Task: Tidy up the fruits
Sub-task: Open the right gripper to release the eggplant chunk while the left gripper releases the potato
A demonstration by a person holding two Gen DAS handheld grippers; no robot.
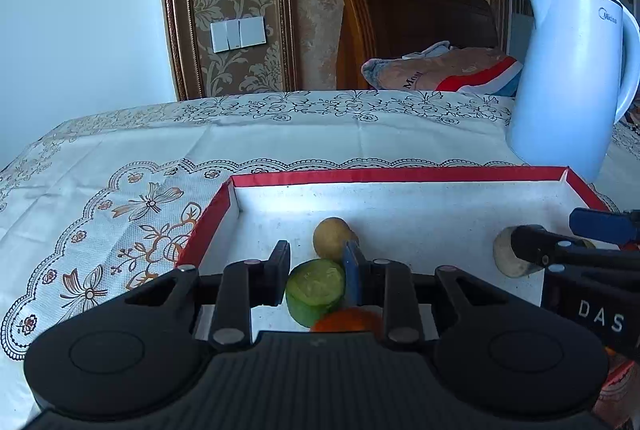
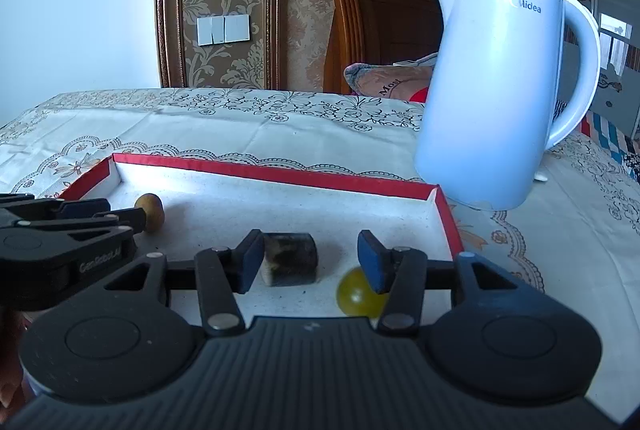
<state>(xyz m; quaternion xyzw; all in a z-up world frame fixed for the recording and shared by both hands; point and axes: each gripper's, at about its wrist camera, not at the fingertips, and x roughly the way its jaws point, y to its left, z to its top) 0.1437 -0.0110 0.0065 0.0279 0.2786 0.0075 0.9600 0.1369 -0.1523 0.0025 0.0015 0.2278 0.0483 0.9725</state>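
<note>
The left gripper (image 1: pixel 316 276) clamps a green cucumber chunk (image 1: pixel 315 292) in the red tray (image 1: pixel 400 174), an orange piece (image 1: pixel 346 321) at its 5 o'clock. The right gripper (image 2: pixel 310 264) stands open; a dark chunk (image 2: pixel 289 264) touches its left pad, a grape (image 2: pixel 358 293) lies at 4 o'clock.

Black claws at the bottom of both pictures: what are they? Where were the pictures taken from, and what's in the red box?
They are two-finger grippers, one held in each of a person's hands; there is no robot. Each carries a camera looking along its fingers, so one picture comes from the left gripper and the other from the right gripper. On a tablecloth stand a kettle and the box. The left gripper is shut on a cucumber piece, with a brown fruit beyond. The right gripper is open, with a dark chunk between its fingers and a grape beside it.
</note>
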